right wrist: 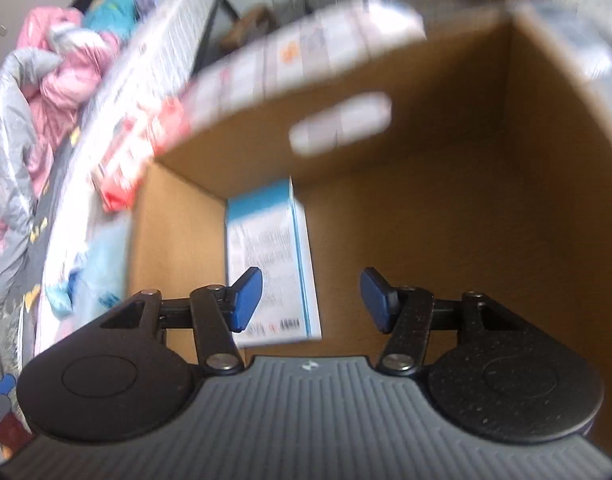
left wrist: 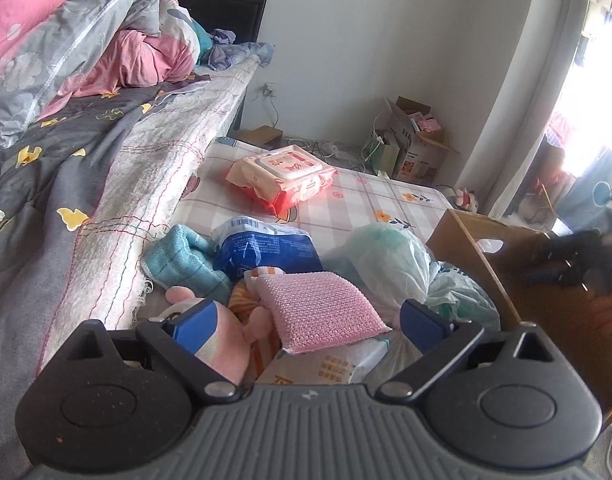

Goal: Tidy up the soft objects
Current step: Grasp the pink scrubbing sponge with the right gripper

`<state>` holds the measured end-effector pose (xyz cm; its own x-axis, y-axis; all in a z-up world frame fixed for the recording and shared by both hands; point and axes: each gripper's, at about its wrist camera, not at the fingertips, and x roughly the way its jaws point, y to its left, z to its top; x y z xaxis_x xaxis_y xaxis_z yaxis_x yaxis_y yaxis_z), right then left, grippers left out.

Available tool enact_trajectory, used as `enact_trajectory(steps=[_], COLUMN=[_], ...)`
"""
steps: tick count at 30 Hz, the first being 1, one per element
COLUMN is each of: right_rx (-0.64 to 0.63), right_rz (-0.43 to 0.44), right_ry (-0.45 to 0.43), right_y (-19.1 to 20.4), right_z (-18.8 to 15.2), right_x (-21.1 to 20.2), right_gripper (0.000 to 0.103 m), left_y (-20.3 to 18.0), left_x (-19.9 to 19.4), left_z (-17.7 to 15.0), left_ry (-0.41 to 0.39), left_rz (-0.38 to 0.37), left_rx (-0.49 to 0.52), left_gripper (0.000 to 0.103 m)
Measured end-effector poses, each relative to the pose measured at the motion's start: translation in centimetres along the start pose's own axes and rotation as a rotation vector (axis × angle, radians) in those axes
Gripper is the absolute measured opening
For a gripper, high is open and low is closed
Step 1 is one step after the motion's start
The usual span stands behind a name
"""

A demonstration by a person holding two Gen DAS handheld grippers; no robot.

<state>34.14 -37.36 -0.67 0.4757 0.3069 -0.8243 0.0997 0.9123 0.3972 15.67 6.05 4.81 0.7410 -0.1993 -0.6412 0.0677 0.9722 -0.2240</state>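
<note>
a: left gripper (left wrist: pixel 306 320) is hanging over the pile with its jaws spread wide, nothing pinched between them. a pink sponge (left wrist: pixel 322 308) is sitting right in the gap on top of the heap, but the pads aren't pressing on it.

b: what else is lying in that pile?

a: a teal cloth (left wrist: pixel 185 260) by the edge of the bed (left wrist: pixel 105 200), a blue pack (left wrist: pixel 265 250) just beside it, a plush (left wrist: pixel 221 340) under the left pad, and a bag (left wrist: pixel 390 256) next to the box (left wrist: pixel 506 280). a wipes pack (left wrist: pixel 283 174) is sitting well apart, further back on the checked sheet (left wrist: pixel 366 200).

b: and the right one?

a: right gripper (right wrist: pixel 310 300) is pointing down into the box (right wrist: pixel 426 220), jaws partly open and gripping nothing. a blue-and-white pack (right wrist: pixel 271 256) is lying flat on the box floor against the left wall, below the left pad. that view's blurry, so i can't read the print on it.
</note>
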Motion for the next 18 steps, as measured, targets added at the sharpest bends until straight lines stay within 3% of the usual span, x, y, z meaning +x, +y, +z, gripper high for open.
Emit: enact_trajectory(steps=[3,6,9,12,18], right_rx=[-0.057,-0.127,-0.216,-0.253,-0.330], right_rz=[0.062,0.191,0.312,0.391,0.363], right_ry=[-0.089,-0.077,0.040,0.198,0.359], right_y=[3.4,7.1,12.1,16.7,23.5], right_z=[0.5,0.1,-1.1,-2.4,-5.9], right_x=[-3.7,-6.1,-5.0,-1.8,4.0], right_gripper=[0.054,0.054,0.054,0.049,0.045], left_y=[-0.2,-0.9,-1.3,-1.1,-0.5], left_x=[0.3,1.1,2.4,4.2,6.7], left_z=[-0.4,-0.8,-0.9,-0.8,-0.2], left_ry=[0.011,0.024,0.039,0.089,0.151], left_rz=[-0.007,0.000,-0.018,-0.034,-0.030], left_rx=[0.034,0.083,0.101,0.084,0.061], left_gripper=[0.098,0.097,0.092,0.079,0.070])
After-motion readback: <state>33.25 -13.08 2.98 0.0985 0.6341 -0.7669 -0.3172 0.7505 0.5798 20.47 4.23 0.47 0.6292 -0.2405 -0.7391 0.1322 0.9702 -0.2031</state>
